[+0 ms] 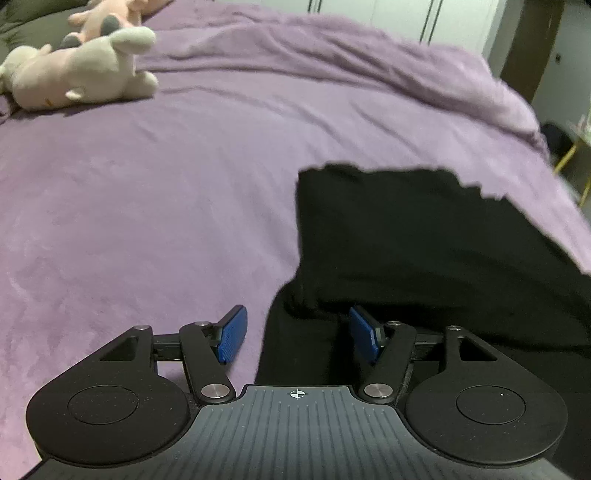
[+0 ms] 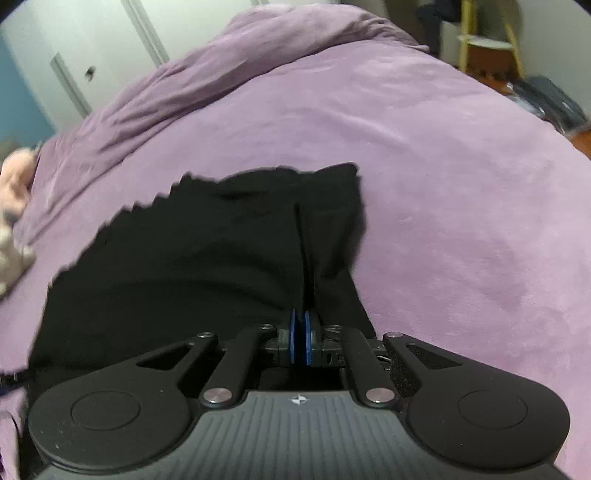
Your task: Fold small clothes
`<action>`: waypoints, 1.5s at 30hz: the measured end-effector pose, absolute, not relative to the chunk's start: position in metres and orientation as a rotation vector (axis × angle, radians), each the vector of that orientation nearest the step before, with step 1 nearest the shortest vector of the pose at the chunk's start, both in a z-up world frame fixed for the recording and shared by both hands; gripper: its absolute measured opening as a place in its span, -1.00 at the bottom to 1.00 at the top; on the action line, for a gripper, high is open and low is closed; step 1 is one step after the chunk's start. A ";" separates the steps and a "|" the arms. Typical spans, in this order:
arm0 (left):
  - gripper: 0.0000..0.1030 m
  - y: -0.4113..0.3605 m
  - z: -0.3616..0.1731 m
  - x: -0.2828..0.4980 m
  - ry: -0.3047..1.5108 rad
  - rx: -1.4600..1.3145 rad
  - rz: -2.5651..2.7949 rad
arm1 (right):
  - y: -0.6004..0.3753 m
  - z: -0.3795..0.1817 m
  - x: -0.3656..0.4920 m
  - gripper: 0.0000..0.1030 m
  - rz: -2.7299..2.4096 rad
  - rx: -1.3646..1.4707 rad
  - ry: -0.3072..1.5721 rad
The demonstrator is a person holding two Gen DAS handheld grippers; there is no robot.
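Black garment (image 2: 192,258) — long axis crosswise.

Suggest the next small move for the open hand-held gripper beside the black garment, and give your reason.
Probably close the left hand-held gripper on the black garment: its edge lies between the open blue pads, while the right hand-held gripper already pinches its side.

The bedspread (image 1: 147,221) is a soft mauve all over, plain and unpatterned. On it lies a solid black garment (image 1: 424,240), no print visible. Both grippers are matte black with bright blue finger pads (image 1: 232,334). At ten o'clock sit a cream plush toy (image 1: 77,74) and a peach-pink one (image 1: 107,16) with grey patches.
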State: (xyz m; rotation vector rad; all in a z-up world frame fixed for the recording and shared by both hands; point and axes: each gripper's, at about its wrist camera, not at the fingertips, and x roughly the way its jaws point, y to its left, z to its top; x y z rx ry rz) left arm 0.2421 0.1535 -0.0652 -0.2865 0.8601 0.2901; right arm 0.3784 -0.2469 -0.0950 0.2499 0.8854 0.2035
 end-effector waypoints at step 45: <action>0.14 0.145 -0.067 -0.011 0.989 -0.527 0.150 | -0.363 -0.075 0.097 -0.15 0.179 0.340 0.980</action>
